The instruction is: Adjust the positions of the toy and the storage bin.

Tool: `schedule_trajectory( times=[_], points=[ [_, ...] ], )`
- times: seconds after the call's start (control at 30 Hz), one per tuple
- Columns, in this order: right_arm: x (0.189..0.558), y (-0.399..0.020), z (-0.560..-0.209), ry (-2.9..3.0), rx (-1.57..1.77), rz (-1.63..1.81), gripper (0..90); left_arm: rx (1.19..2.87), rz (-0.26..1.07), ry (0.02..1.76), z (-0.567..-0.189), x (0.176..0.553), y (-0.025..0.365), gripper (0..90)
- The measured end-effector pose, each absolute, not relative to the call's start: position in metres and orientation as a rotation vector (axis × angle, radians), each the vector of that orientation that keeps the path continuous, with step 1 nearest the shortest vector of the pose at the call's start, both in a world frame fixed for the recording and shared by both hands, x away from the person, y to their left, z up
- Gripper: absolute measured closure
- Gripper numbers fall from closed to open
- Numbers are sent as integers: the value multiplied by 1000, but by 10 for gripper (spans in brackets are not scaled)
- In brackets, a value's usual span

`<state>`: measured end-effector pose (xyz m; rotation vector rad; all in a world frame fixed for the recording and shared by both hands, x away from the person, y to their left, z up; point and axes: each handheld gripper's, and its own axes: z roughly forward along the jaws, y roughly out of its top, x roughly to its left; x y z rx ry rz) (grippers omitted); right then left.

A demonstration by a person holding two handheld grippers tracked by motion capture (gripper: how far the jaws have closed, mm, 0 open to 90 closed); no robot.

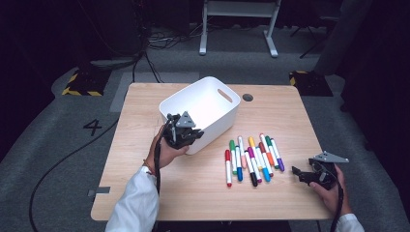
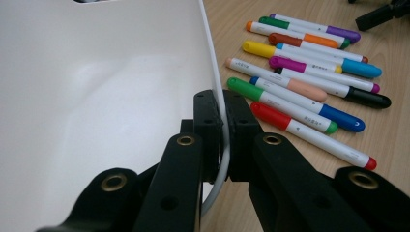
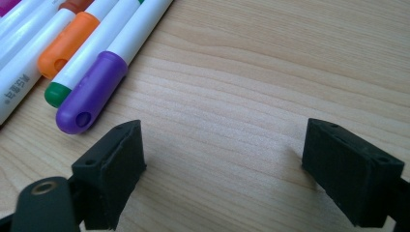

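The white bin (image 1: 205, 108) sits at the centre of the high view; its inside looks bare, though its floor is partly hidden. The left gripper (image 2: 223, 130) pinches its thin rim (image 2: 212, 72), one jaw inside, one outside. Markers (image 1: 251, 157) lie in a row lower right of it. The right gripper (image 3: 222, 159), jaws spread over bare table (image 3: 290, 72), holds nothing.

White sleeves (image 1: 138, 200) — black tools, grey three-cornered plates (image 1: 185, 120)
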<state>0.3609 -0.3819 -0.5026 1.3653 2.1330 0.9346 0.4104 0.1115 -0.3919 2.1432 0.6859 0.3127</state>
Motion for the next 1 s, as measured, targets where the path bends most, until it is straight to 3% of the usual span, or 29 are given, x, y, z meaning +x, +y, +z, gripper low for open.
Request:
schedule_trajectory(
  times=[0.57,0.73,1.0],
  points=[
    [361,-382,-503,2133,1364,934,150,2135,390,737,-393,359,99,838],
    [361,-382,-503,2133,1365,934,151,2137,446,731,-395,340,87,786],
    [361,-382,-503,2133,1365,934,151,2148,431,700,-398,318,73,725]
  ],
)
